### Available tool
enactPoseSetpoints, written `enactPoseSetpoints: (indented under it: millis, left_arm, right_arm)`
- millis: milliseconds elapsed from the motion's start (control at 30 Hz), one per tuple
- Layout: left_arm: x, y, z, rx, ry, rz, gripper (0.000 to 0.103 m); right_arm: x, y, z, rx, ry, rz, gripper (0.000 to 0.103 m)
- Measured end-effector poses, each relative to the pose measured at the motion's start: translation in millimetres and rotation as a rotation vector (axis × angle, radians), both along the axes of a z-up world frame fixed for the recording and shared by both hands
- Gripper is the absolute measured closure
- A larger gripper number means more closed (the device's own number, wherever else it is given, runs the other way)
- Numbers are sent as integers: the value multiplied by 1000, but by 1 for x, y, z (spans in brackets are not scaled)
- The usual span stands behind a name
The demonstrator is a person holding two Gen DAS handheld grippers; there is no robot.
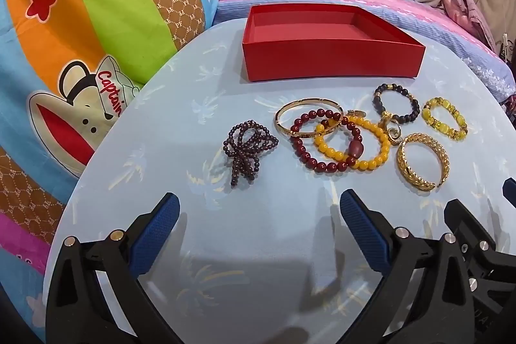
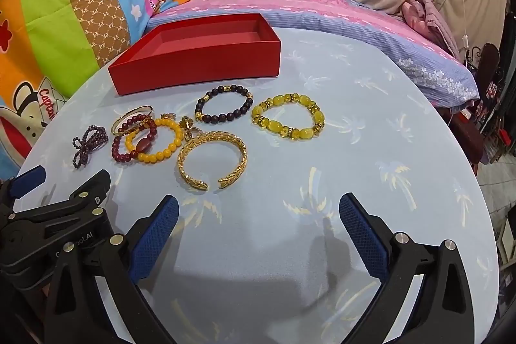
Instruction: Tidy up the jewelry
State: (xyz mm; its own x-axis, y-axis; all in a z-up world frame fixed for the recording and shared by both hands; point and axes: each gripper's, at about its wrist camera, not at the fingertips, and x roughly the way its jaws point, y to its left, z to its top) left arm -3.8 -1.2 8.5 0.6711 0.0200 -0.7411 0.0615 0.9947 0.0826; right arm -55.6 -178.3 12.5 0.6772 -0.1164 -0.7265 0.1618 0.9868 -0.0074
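Left wrist view: one red box (image 1: 329,60), seven bracelets (image 1: 335,144), left gripper (image 1: 258,215) jaws apart, empty. Right wrist view adds a chair (image 2: 488,60); right gripper (image 2: 258,215) jaws apart too.

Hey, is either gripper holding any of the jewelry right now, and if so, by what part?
Nothing is held. The left gripper and right gripper both stand open over bare table, short of the bracelets.

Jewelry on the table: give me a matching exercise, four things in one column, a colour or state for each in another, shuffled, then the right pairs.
1. box
2. open cuff
3. knotted bead string
4. left gripper

A. gold, gap in its ring
B. dark maroon
C. red, nothing inside
D. jaws wide, holding nothing

Pairs: 1-C, 2-A, 3-B, 4-D
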Motion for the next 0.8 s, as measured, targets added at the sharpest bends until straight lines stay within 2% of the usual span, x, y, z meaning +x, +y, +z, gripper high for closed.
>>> enactPoseSetpoints:
  millis: [800]
  left_arm:
    - [-3, 1, 1, 1, -26, 0, 8]
  right_arm:
    - [-2, -2, 0, -3, -8, -7, 7]
